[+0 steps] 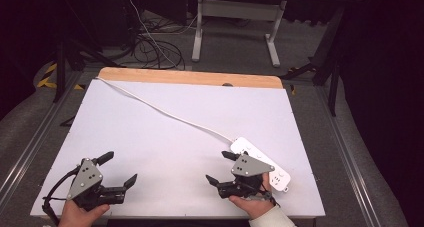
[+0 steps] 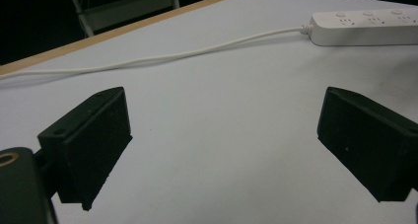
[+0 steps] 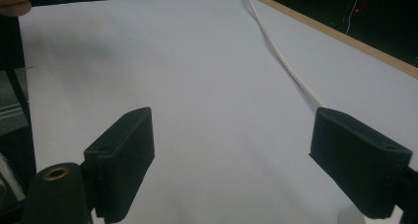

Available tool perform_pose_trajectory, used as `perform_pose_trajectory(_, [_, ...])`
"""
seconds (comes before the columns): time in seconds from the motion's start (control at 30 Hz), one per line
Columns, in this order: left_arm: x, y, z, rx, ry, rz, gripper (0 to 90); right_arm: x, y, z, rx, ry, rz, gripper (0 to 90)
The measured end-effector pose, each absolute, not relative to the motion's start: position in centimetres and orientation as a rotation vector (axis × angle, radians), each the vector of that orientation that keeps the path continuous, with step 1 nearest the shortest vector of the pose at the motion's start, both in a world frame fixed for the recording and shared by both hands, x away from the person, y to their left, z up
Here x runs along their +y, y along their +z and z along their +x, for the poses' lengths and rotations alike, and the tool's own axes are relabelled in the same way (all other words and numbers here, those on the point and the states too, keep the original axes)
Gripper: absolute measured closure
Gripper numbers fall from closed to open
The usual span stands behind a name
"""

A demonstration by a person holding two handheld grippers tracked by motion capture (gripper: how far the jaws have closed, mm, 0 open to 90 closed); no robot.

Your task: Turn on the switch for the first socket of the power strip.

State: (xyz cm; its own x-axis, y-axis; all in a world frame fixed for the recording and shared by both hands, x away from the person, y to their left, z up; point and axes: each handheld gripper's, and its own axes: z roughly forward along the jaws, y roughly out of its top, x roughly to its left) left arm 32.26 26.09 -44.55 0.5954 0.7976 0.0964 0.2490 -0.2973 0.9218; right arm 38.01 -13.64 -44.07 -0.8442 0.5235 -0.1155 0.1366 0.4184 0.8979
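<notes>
White paper covers the table [image 1: 165,132], and from the high view I see the power strip [image 1: 260,159] near its right edge, with the cord [image 1: 165,112] running to the far left corner. My right hand-held gripper [image 1: 221,167] is just beside the strip, jaws apart and empty. My left hand-held gripper [image 1: 120,168] is well apart from it, also wide.

From the left gripper view, the strip [image 2: 367,27] lies far ahead. From the right gripper view, the cord [image 3: 281,56] passes the right jaw.

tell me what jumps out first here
A white power strip lies at the table's near right, its cord running to the far left corner. Two black grippers sit at the near edge, left gripper and right gripper, both open and empty.
</notes>
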Motion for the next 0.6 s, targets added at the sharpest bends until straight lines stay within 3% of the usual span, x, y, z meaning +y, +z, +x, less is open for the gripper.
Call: perform_pose_trajectory(0.6, [25.96, -44.56, 32.05, 0.837, 0.741, 1.852, 6.9, -13.41, -43.73, 37.93, 2.305, 1.390, 0.535, 17.1])
